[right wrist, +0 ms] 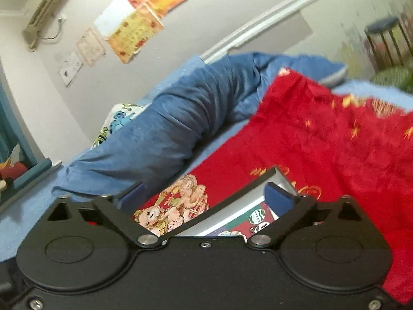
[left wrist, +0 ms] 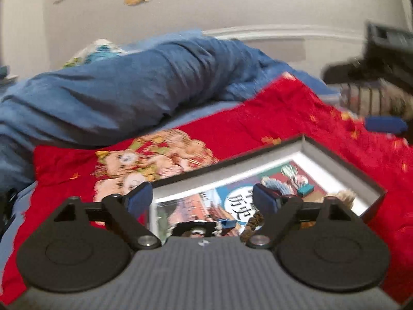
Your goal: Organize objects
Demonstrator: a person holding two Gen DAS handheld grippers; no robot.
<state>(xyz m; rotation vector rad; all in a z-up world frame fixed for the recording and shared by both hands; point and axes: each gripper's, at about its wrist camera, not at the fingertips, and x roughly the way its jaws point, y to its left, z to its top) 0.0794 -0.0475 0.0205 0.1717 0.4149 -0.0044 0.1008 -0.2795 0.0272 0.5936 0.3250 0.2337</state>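
Observation:
An open grey box (left wrist: 335,162) with a dark rim lies on a red blanket (left wrist: 258,124). Inside it are a colourful printed sheet (left wrist: 240,201), a brown beaded string (left wrist: 254,223), a small blue clip (left wrist: 228,223) and a tan fluffy item (left wrist: 340,196). My left gripper (left wrist: 202,200) hovers above the box's near left part, open and holding nothing. My right gripper (right wrist: 206,199) is also open and bare, above the box (right wrist: 227,211) near its far corner. In the left wrist view one of its blue pads (left wrist: 384,124) shows at the right edge.
A rolled blue duvet (left wrist: 124,85) lies along the bed behind the blanket, with a cartoon pillow (right wrist: 121,118) beyond it. The red blanket (right wrist: 322,134) carries a bear print (right wrist: 178,204). Posters (right wrist: 139,23) hang on the wall; a stool (right wrist: 387,41) stands far right.

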